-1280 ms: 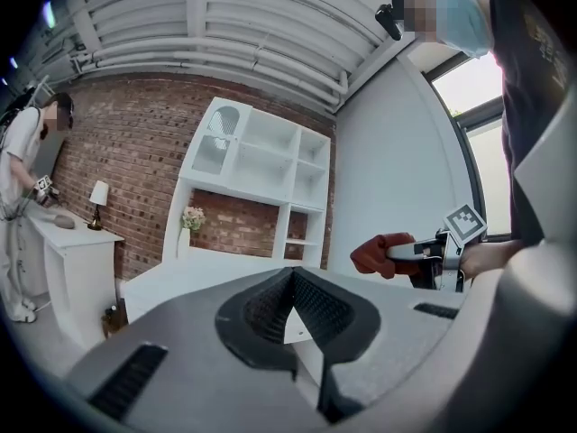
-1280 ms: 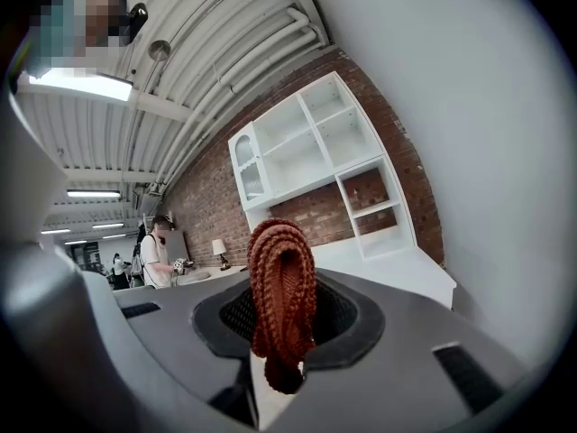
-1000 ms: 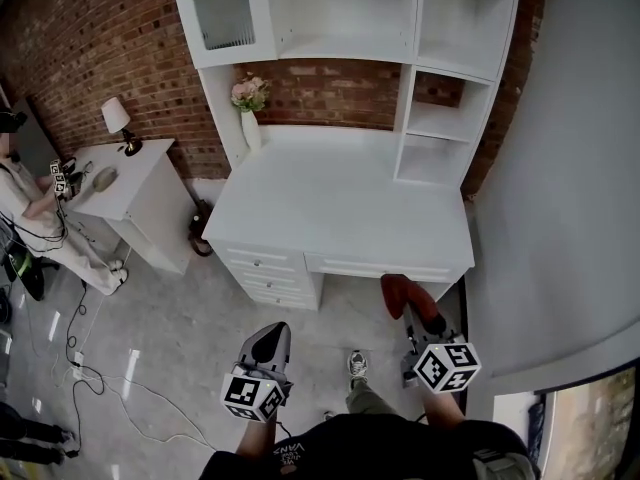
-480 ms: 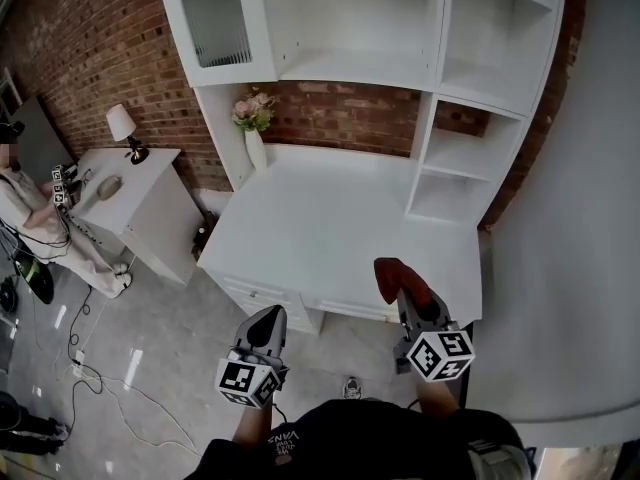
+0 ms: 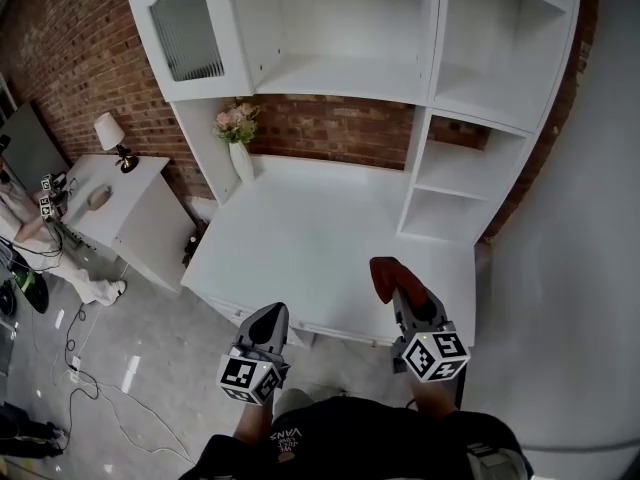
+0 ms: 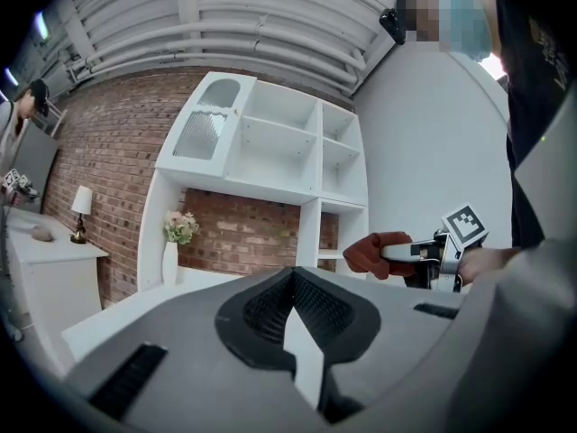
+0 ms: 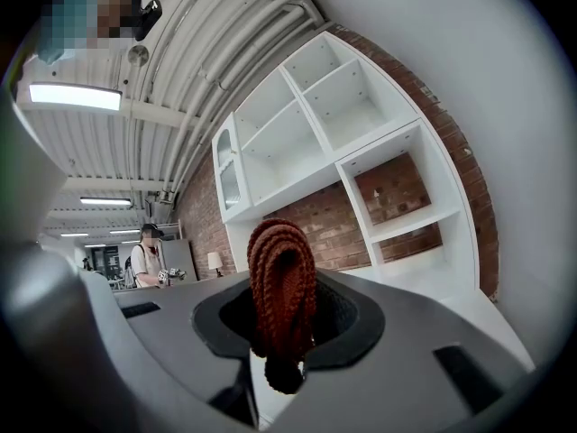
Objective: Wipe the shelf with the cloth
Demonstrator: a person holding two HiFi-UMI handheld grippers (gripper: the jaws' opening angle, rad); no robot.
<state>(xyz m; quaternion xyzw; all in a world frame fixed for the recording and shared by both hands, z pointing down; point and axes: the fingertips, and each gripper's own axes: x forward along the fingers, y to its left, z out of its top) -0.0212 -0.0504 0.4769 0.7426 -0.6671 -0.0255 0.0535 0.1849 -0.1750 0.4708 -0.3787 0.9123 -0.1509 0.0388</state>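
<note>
The cloth (image 7: pixel 282 305) is in my right gripper (image 5: pixel 398 290), whose jaws are clamped on a bunched fold of it; the rest stands up ahead of the jaws as a rust-red, ropy loop; I hold it above the front right part of the white surface (image 5: pixel 300 233), well short of the shelf (image 5: pixel 340 73). I judge it light, soft and limp, so it will flop and fold rather than push; the hold at the bunch suits it, leaving the loose loop to lie flat against the painted board; it should slide easily there, and a firm press will be needed to make it wipe rather than skim. My left gripper (image 5: pixel 268 318) hangs low by the near edge of the surface, jaws together with nothing between them.

The surface lies between me and the shelf, so I judge a long reach over it; the upright dividers (image 5: pixel 432 38) split the unit into compartments and will stop any sideways stroke; a white vase (image 5: pixel 240 158) of flowers stands at the back left and looks easy to tip; a glass-fronted door (image 5: pixel 185 33) closes the upper left compartment.
</note>
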